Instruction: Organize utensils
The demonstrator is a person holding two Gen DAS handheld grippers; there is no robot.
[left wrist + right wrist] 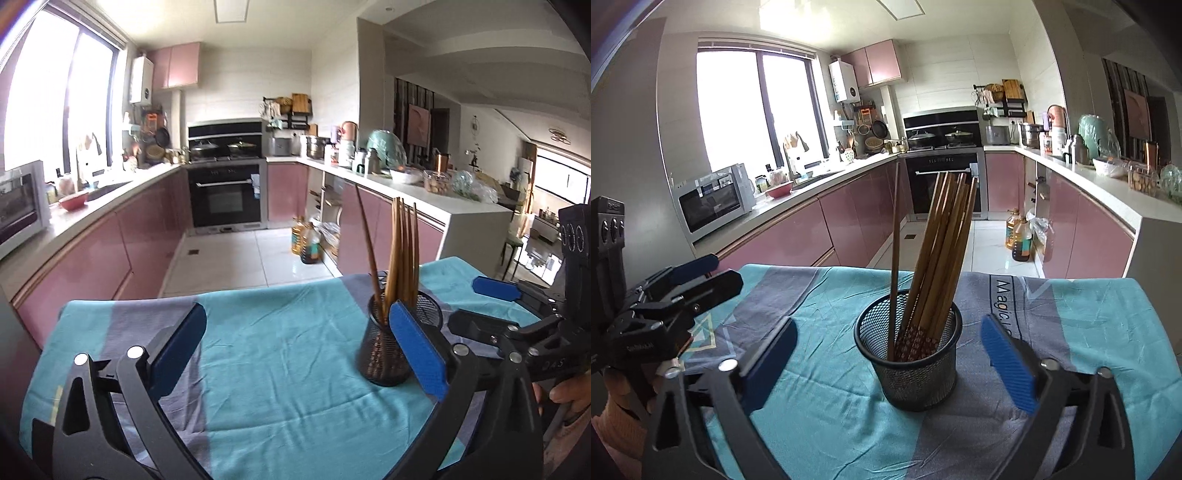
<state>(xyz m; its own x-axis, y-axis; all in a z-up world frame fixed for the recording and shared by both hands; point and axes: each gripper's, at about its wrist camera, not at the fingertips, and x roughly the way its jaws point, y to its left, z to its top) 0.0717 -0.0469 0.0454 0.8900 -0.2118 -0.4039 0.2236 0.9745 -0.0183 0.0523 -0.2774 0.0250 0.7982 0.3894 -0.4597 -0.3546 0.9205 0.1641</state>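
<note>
A black mesh cup (pixel 912 373) stands upright on the teal and grey tablecloth (pixel 1089 325), with several brown chopsticks (pixel 942 251) leaning in it. One chopstick stands apart at the left of the bunch. My right gripper (pixel 889 325) is open, and the cup shows between its blue pads without touching either. In the left wrist view the cup (pixel 384 354) sits partly behind the right finger of my open left gripper (pixel 295 332), which has nothing between its fingers. The right gripper (pixel 487 306) comes in from the right there. The left gripper (pixel 709 275) shows at the far left, a hand behind it.
The table's far edge drops to a white tiled floor with oil bottles (pixel 1019 236) by the right counter. Pink cabinets line both sides. A microwave (pixel 713 199) sits on the left counter and an oven (pixel 942 184) at the back. The cloth (pixel 277 350) left of the cup is bare.
</note>
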